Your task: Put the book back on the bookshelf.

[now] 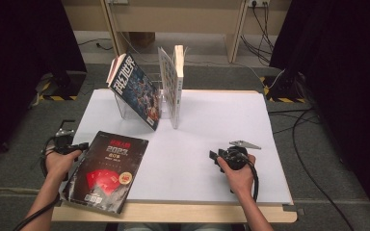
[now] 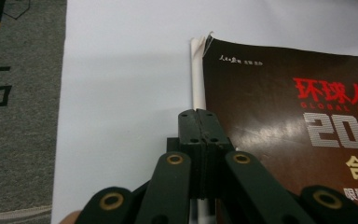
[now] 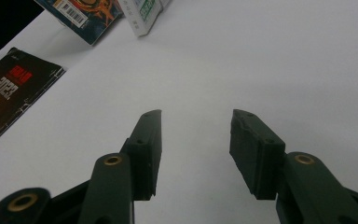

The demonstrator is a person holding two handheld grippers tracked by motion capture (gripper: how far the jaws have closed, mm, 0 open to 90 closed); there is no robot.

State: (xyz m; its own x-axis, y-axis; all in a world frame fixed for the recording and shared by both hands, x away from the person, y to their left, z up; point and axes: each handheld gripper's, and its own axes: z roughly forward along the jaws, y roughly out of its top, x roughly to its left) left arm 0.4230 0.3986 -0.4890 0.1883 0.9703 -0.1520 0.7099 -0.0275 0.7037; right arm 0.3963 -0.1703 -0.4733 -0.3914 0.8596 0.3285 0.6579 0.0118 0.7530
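A person's forearms are reaching in from the near edge of the table, each hand working a black two-jaw gripper over a broad white sheet [image 1: 212, 139] that is covering most of the tabletop. On that sheet, at its front left corner, a dark magazine [image 1: 107, 169] with red and white lettering is lying cover up, its lower end hanging past the sheet's front edge and its spine side facing the left hand.

Farther back, near the middle of the sheet's far side, a clear stand [image 1: 125, 108] is holding a blue-covered book [image 1: 136, 91] that is leaning to the left, while a white book [image 1: 176, 84] is standing upright just beside it, its pages fanning slightly.

The left gripper [image 2: 198, 122] is sitting at the magazine's left edge with its jaws pressed fully together; in the left gripper view they are pinching the white page edge of the magazine at the spine, with the dark cover running off to the right.

The right gripper [image 3: 196, 128] is resting low over bare white sheet at the front right, well apart from the magazine and the books. Its jaws are standing wide apart with nothing between them, pointing toward the far left corner.
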